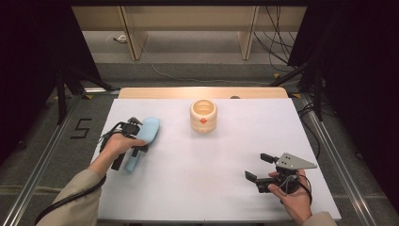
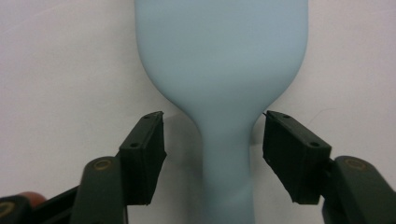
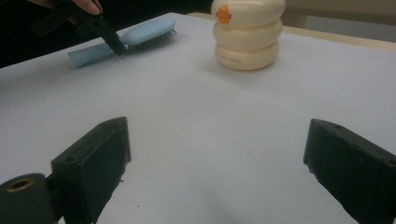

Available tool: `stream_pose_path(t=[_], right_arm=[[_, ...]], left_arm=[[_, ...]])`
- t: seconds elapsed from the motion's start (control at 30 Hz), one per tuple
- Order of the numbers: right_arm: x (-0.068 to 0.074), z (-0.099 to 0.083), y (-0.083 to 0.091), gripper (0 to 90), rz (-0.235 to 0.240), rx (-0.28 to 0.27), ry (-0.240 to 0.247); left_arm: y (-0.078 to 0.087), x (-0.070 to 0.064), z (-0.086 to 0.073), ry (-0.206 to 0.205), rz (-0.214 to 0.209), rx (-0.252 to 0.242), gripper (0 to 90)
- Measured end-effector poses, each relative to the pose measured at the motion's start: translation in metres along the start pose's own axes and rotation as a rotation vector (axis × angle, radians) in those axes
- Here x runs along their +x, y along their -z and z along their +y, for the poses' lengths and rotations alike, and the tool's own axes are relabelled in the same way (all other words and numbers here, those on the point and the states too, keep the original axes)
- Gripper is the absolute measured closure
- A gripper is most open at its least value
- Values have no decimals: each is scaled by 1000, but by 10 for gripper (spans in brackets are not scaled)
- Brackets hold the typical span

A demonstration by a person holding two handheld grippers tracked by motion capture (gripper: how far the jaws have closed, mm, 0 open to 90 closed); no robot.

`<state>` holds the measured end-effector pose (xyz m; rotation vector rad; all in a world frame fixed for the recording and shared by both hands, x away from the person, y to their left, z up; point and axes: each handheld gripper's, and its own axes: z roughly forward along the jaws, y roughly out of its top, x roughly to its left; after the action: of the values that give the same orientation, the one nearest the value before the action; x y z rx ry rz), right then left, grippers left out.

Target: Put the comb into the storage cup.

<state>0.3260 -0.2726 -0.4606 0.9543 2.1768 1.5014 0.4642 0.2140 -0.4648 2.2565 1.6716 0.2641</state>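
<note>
A light blue hairbrush [image 1: 149, 129] lies bristles down on the white table [image 1: 211, 160] at the left, its handle pointing toward the front. My left gripper [image 1: 131, 155] hangs over the neck of the hairbrush [image 2: 222, 56]. In the left gripper view this gripper [image 2: 212, 135] is open, one jaw on each side of the narrow handle with a small gap on both sides. My right gripper [image 1: 258, 167] is held open near the front right, with nothing between its jaws [image 3: 217, 154]. From there the hairbrush [image 3: 140, 33] and the left gripper [image 3: 100, 30] show far off.
A cream ribbed container [image 1: 203, 115] with an orange mark stands upright at the back middle of the table, also seen as a container [image 3: 247, 35] in the right gripper view. Bare white surface lies between both grippers. Black stands and cables flank the table.
</note>
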Motion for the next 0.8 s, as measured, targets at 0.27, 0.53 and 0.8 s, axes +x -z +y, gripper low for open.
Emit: stream_pose_path(t=[0.27,0.53,0.8], right_arm=[[0,0,0,83,0,1,-1],[0,0,0,83,1,2,-1],[0,0,-1,83,1,2,-1]], left_arm=[[-2,1,3,-2,2,20,504],[-4,0,5,-2,1,28,542],[-4,-2,7,0,2,34,597]])
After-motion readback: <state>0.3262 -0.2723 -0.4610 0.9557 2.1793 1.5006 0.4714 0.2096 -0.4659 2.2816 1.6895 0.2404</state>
